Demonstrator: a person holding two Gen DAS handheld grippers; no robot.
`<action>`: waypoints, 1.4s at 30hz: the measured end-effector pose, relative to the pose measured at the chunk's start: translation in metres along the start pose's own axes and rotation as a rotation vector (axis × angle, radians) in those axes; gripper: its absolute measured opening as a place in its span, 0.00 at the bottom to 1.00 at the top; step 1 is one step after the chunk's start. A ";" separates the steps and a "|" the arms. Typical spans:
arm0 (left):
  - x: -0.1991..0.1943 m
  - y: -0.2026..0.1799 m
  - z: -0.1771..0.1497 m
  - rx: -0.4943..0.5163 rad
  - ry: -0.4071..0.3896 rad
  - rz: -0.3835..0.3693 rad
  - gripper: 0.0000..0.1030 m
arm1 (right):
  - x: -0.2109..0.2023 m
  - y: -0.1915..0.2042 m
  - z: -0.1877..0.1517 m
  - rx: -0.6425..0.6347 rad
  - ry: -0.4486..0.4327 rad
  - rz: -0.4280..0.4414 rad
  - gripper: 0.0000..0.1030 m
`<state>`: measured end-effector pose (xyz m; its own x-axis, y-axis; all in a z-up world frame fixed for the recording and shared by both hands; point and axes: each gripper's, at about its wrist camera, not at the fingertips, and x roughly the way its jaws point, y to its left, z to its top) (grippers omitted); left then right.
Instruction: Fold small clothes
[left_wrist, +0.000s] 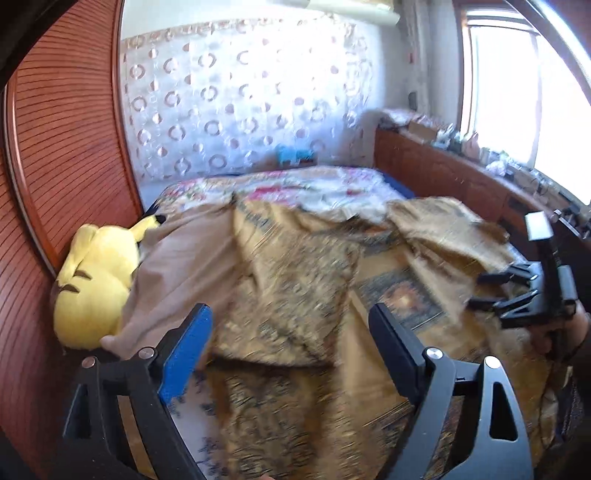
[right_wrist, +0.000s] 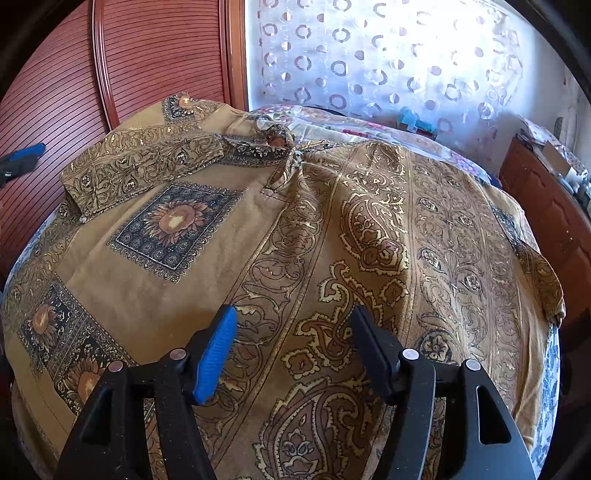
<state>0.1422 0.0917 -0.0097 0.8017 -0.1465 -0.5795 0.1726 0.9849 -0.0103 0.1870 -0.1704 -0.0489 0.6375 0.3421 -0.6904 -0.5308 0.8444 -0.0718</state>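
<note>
A mustard shirt with dark paisley and sunflower-square print (right_wrist: 303, 229) lies spread across the bed, collar (right_wrist: 258, 142) at the far side. One side is folded over, showing its plain inside (left_wrist: 184, 251). My left gripper (left_wrist: 290, 312) hangs open above the cloth, blurred, with nothing between its fingers. My right gripper (right_wrist: 295, 314) stands open just over the paisley panel; its pads do not press any cloth. From the left wrist view the right gripper (left_wrist: 476, 291) shows at the shirt's right edge, a hand (left_wrist: 580, 328) behind it. The left gripper's blue fingertip (right_wrist: 22, 155) peeks in at the right wrist view's left edge.
A yellow plush toy (left_wrist: 92, 280) lies at the bed's left edge against a ribbed wooden wardrobe (left_wrist: 62, 147). A floral bedspread (left_wrist: 295, 184) covers the far bed. A wooden cabinet (left_wrist: 443, 173) with clutter runs along the right, under a window. A ring-patterned curtain (right_wrist: 388, 59) hangs behind.
</note>
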 end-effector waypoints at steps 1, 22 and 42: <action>0.003 -0.005 0.001 0.003 0.006 -0.019 0.88 | 0.000 0.000 0.000 0.000 0.000 0.000 0.65; 0.082 -0.082 -0.010 0.029 0.165 -0.064 0.88 | -0.016 -0.028 -0.004 0.115 -0.050 -0.047 0.67; 0.123 -0.150 -0.007 0.123 0.278 -0.156 0.88 | -0.077 -0.225 -0.038 0.494 -0.058 -0.196 0.67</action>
<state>0.2112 -0.0731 -0.0853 0.5762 -0.2470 -0.7791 0.3617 0.9319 -0.0279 0.2360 -0.4021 -0.0070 0.7355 0.1686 -0.6562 -0.0815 0.9835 0.1613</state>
